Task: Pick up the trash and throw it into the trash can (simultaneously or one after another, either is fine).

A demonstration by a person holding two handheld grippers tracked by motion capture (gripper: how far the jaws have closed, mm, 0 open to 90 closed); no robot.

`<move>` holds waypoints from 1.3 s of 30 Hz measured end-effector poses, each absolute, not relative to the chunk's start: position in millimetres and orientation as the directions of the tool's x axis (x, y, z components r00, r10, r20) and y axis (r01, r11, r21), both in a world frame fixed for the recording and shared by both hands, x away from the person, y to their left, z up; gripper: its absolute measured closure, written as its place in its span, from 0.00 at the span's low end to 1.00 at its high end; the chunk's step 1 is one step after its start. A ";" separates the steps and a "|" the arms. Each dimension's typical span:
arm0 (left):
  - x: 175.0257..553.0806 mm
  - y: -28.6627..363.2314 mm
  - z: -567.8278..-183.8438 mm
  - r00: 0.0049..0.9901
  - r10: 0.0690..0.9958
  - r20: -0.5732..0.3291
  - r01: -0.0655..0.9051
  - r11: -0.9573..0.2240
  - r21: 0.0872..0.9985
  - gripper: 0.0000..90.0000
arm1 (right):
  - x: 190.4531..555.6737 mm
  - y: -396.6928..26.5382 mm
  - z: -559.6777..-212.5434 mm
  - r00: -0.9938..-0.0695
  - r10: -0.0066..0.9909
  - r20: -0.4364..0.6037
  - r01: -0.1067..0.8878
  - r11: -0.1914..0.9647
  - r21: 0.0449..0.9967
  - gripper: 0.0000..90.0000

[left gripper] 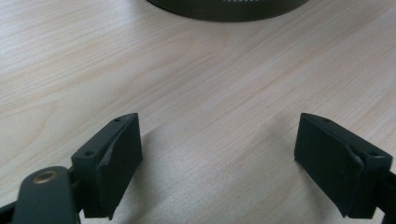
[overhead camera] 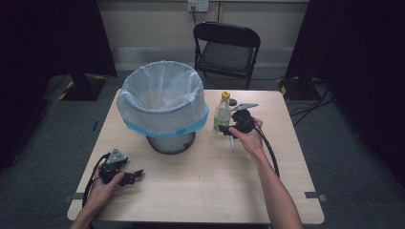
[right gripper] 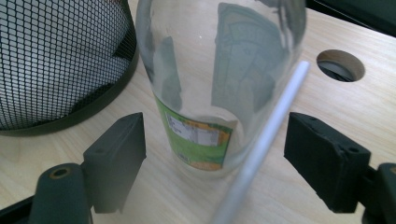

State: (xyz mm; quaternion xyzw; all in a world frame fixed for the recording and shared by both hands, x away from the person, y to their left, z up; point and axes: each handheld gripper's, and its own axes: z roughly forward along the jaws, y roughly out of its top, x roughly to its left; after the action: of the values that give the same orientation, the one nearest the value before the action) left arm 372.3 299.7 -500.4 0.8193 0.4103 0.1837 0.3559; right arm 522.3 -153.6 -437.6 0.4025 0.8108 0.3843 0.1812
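Item: clear bottle [overhead camera: 222, 114] with yellow cap and green label, standing on the tabletop [overhead camera: 200, 191], just right of the mesh wastebasket [overhead camera: 165, 107] and near the far right quarter of the board.

Progress: not yet gripped, not yet lifted. Judged early in the work, at the approach to the grasp; closing, lifting and any carry toward the lined basket all left to do. No sign of contents in the white-and-blue liner [overhead camera: 162, 88], though its bottom hidden from view.

Orientation of bottle [right gripper: 219, 79]: upright, long axis vertical, cap at top, base flat on the wood. Label [right gripper: 196, 135] facing the right claw.

Right claw [overhead camera: 228, 131]: jaws spread wide, one to each side of the bottle's lower body, neither pad [right gripper: 116, 154] touching glass in the right gripper view. Level with the label band, low on the body.

White rod or straw [right gripper: 266, 135]: slanted across the right side of the bottle, between the glass and the right-hand jaw; identity unclear; likely to be caught in the grip if the jaws shut as set.

Left claw [overhead camera: 135, 175]: jaws apart, holding nothing, resting low at the near left corner, well apart from the bottle; bare wood between its pads [left gripper: 116, 163], basket base [left gripper: 229, 9] ahead.

Round hole [right gripper: 340, 65] in the board beyond the bottle.
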 end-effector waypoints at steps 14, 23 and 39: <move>372.2 299.7 -500.4 0.596 0.803 0.010 0.541 -0.411 0.734 0.16 | 541.1 -135.8 -447.8 -0.607 0.795 0.017 0.504 0.368 0.781 0.25; 372.3 299.7 -500.4 0.596 0.803 0.010 0.541 -0.411 0.734 0.16 | 545.3 -132.4 -458.2 -0.604 0.797 -0.001 0.522 0.396 0.755 0.28; 371.5 299.5 -500.9 0.593 0.805 0.000 0.544 -0.401 0.737 0.16 | 547.8 -129.9 -461.9 -0.592 0.806 0.004 0.536 0.391 0.748 0.31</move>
State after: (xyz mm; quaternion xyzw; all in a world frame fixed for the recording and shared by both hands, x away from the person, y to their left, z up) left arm 371.5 299.5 -500.9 0.8171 0.4126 0.1817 0.3593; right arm 547.8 -129.9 -461.9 0.4124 0.8135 0.3668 0.1835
